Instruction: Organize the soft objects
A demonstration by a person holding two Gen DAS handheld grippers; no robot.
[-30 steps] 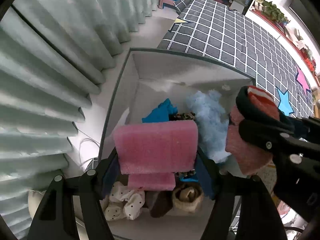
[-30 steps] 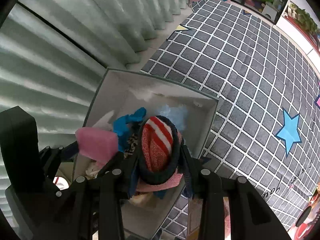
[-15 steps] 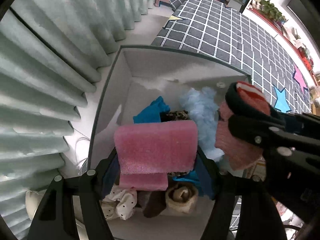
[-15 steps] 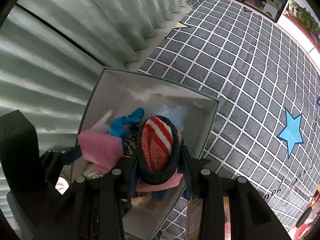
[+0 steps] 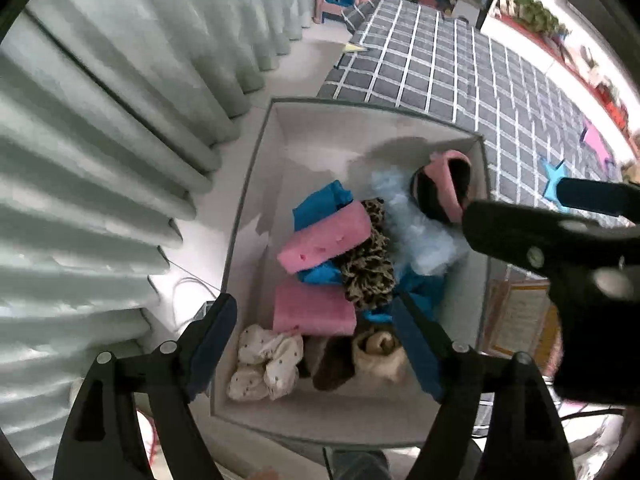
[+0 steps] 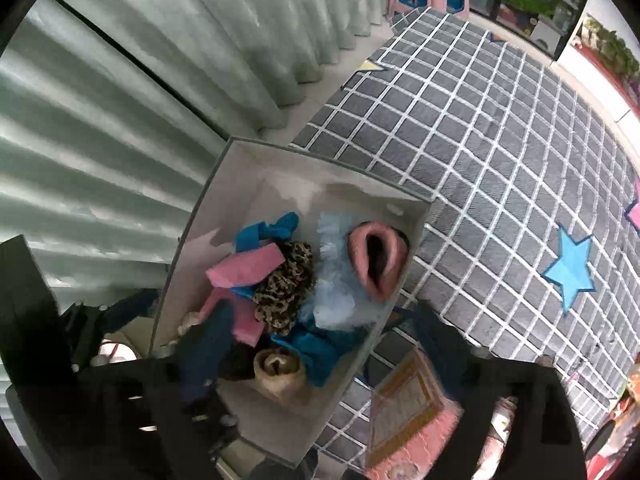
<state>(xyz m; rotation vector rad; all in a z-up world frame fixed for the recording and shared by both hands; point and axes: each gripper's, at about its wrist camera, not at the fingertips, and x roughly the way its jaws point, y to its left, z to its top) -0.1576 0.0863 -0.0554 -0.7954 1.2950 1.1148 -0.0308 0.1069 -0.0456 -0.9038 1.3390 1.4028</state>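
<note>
Box: a white, straight-walled rectangular box [image 5: 256, 216] with a thin dark rim, standing between pleated pale-green curtains [image 5: 100, 128] and a grey rug [image 6: 500, 128] with a white grid and blue and pink star patches.
Left gripper: the left gripper [image 5: 316, 344] hangs over the near end of the box, its blue-padded fingers [image 5: 212, 332] spread apart with nothing between them — they have just been opening.
Right gripper: the right gripper [image 6: 320, 344] points down at the box's right edge; its dark fingers [image 6: 208, 344] are blurred and spread wide with nothing between them, having just been opening.
Pink sponges: two foam blocks — one [image 5: 326, 236] lies tilted across the pile, the other [image 5: 314, 308] flat below it.
Rolled sock: a knitted pink sock roll [image 6: 376, 260] with a dark opening lies in the far right corner against the wall, touching the fluffy pale-blue piece [image 6: 332, 276].
Other soft things: a leopard-print scrunchie [image 5: 366, 268] in the middle, crumpled bright-blue cloth [image 5: 320, 204], a white dotted scrunchie [image 5: 264, 368], a beige rolled sock [image 5: 378, 352] and a brown piece [image 5: 332, 364] at the near end.
</note>
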